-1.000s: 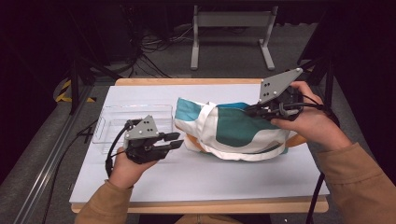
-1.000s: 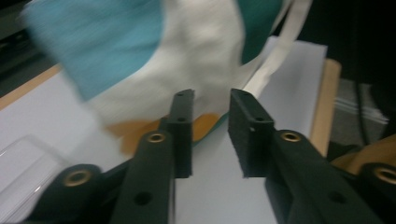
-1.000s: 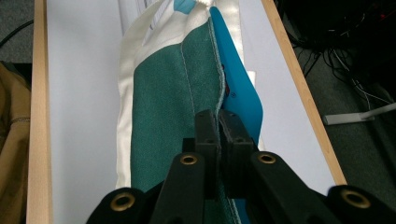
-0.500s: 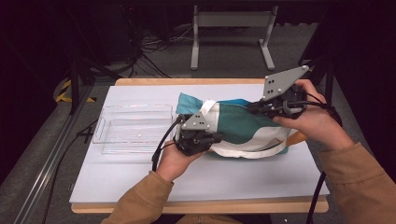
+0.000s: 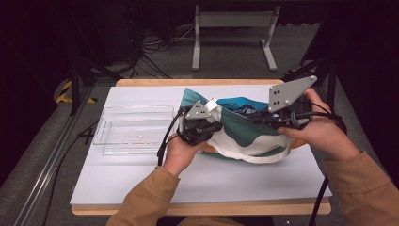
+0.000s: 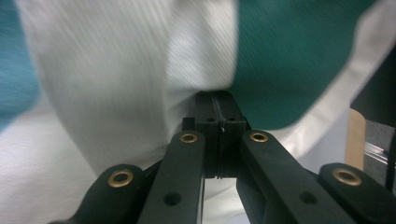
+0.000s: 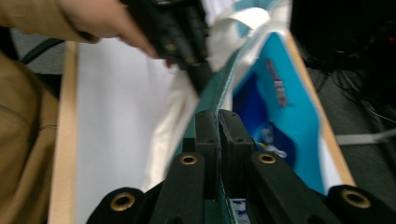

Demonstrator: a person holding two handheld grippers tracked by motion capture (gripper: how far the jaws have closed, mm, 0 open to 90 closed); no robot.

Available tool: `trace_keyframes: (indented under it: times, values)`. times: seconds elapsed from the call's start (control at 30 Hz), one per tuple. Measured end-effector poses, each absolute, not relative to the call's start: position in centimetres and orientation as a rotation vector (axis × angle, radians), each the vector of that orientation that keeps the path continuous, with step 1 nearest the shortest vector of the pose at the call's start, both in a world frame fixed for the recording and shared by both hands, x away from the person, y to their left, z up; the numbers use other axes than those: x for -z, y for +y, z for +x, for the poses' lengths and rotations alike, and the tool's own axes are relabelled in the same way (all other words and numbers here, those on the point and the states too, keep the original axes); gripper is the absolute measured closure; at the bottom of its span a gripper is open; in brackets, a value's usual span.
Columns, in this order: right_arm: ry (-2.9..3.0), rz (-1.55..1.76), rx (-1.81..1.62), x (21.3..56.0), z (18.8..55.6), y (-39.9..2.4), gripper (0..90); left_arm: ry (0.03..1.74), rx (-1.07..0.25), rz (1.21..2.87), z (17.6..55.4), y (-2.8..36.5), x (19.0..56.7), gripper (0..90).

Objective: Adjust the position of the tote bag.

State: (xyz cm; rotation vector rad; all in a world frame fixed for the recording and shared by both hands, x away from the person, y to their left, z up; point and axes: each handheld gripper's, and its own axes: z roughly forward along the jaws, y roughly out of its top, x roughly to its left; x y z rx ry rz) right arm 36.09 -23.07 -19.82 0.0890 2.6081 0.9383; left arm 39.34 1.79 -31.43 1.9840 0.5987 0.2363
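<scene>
- Holding the bag [image 5: 244,136] open at its mouth is the step I judge to be in hand: I have a gripper at each side of its top, and the blue packet [image 5: 242,106] lies inside, between my two tools.
- The bag, teal and white cloth, rests on the white table [image 5: 141,179] just ahead of both my hands. Its near wall hangs off my left gripper [image 5: 209,126], and its far rim runs to my right gripper [image 5: 261,120].
- Off to the left of my left tool stands a clear tray [image 5: 106,125] with nothing in it, well apart from the bag. I read it as the likely place for the packet.
- My right gripper [image 7: 218,122] is closed down on the bag's teal rim: the edge of the cloth runs straight between the two pads, which stand nearly together. The packet [image 7: 275,107] sits just beyond and to the right of its tips, inside the bag.
- My left gripper [image 6: 218,105] has just been closing, and its jaws now meet with a fold of the white cloth [image 6: 140,84] pinched at their tips. Cloth lies all around the tips and right against them.
- Next, I think, calls for drawing the two grips apart, gently, so the mouth gapes wide without the thin cloth slipping out of either pinch. One tool must then let go to reach in.
</scene>
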Motion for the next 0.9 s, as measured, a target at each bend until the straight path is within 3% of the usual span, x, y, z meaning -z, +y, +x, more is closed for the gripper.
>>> trace_keyframes:
  times: [0.6, 0.73, 0.9]
  values:
    - [2.775, -0.021, -0.879, 24.9, 34.9, -20.6, 86.3, 0.662, -0.244, 1.958, 40.8, 1.7, 31.3, 89.5]
    - [2.759, -0.003, -0.929, 24.4, 35.0, -21.1, 82.9, 0.648, -0.224, 1.953, 40.3, 2.3, 31.2, 89.3]
    - [2.715, 0.042, -1.03, 23.6, 34.9, -22.4, 70.9, 0.608, -0.229, 1.967, 39.3, 3.6, 30.6, 86.7]
